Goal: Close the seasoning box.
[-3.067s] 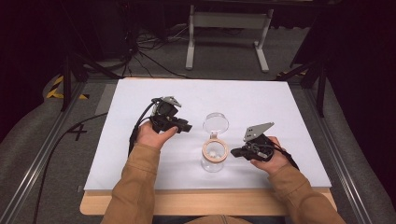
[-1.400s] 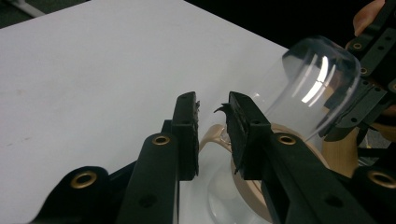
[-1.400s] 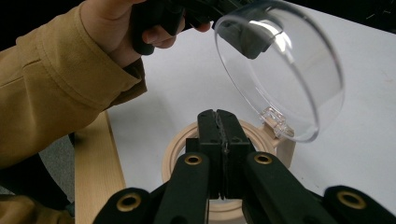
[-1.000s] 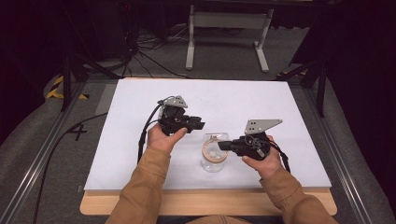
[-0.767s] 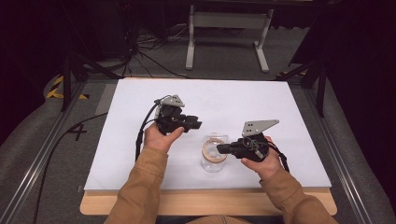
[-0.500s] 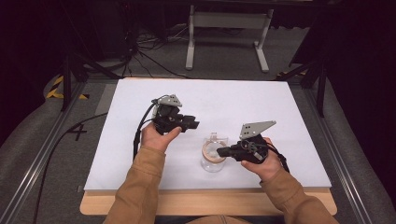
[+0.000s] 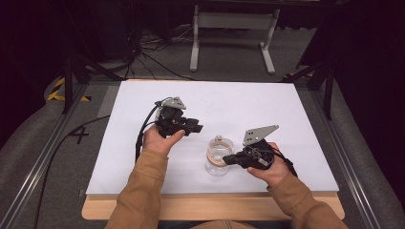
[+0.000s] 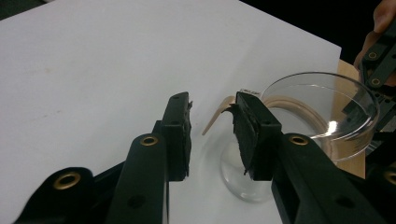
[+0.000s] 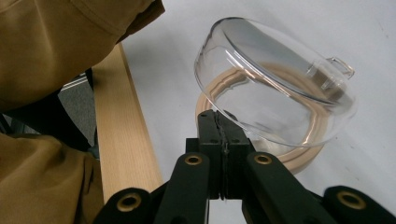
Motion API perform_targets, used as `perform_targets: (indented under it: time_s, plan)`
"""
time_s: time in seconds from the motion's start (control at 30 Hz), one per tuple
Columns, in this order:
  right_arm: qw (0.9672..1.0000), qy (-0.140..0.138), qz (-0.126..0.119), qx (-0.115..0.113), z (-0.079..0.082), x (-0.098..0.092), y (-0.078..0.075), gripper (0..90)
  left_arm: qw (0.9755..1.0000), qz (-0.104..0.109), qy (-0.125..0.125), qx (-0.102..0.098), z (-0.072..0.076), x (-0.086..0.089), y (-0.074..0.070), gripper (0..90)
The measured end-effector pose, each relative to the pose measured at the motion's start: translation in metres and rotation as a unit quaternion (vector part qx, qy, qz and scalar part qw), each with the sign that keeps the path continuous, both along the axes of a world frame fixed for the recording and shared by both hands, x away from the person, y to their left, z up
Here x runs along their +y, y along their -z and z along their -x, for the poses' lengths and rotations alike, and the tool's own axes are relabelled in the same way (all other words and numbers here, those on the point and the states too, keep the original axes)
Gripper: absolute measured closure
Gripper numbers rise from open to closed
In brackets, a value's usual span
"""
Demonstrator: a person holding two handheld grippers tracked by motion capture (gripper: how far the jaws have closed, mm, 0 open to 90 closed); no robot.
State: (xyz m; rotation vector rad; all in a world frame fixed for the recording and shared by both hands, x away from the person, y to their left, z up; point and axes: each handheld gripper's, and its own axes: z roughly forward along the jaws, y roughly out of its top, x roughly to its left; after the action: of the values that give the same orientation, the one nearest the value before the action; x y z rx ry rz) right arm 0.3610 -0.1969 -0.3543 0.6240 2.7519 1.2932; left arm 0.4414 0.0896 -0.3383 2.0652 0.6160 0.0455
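right gripper (image 7: pixel 228 159) is pinched shut on the near rim of a clear glass lid (image 9: pixel 273 91), holding it tilted, its far side raised off a wooden ring (image 9: pixel 299 158) that lies flat on the white counter (image 7: pixel 248 102). left gripper (image 7: pixel 198 128) hovers a little to the left and farther away, its jaws moderately open with nothing between them, pointed toward the lid.

judging from this, the lid is gripped and partly lifted but not yet clear of the ring; carrying it away and setting it down looks like what is left. whether the free gripper is meant to steady the ring cannot be told.

both things sit right of centre, toward the near side of the counter, close to its wooden front edge (image 9: pixel 123 126) and the person's tan sleeves (image 7: pixel 143 191). plenty of bare white counter lies open to the far side, left and right for putting the lid down.
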Motion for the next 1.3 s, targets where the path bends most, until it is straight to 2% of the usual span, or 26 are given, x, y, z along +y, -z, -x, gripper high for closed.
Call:
perform_targets:
  time_s: [0.47, 0.77, 1.03, 1.17, 1.23, 1.3]
  plan:
    - [0.9994, -0.004, 0.03, 0.014, 0.003, -0.004, 0.001, 89.8, 0.9999, -0.004, 0.007, 0.008, -0.004, -0.004, 0.0, 66.2]
    - [0.999, -0.003, 0.04, 0.022, 0.005, -0.008, 0.002, 89.8, 1.0, 0.003, 0.006, 0.002, -0.007, -0.007, -0.001, 66.1]
    - [0.9993, 0.005, 0.032, 0.018, 0.005, -0.013, -0.001, 89.7, 1.0, 0.003, 0.007, 0.001, -0.007, -0.007, -0.002, 65.8]
    - [0.9998, 0.009, 0.015, 0.0, 0.004, -0.016, -0.007, 89.5, 1.0, 0.003, 0.0, -0.005, -0.004, -0.004, -0.003, 65.5]
    - [0.9999, 0.012, 0.012, -0.002, 0.004, -0.017, -0.009, 89.4, 1.0, 0.005, -0.004, -0.006, -0.003, -0.002, -0.003, 65.3]
    - [0.9997, 0.018, -0.005, -0.013, 0.003, -0.021, -0.015, 88.0, 0.9999, 0.004, -0.011, -0.008, 0.0, 0.002, -0.003, 65.0]
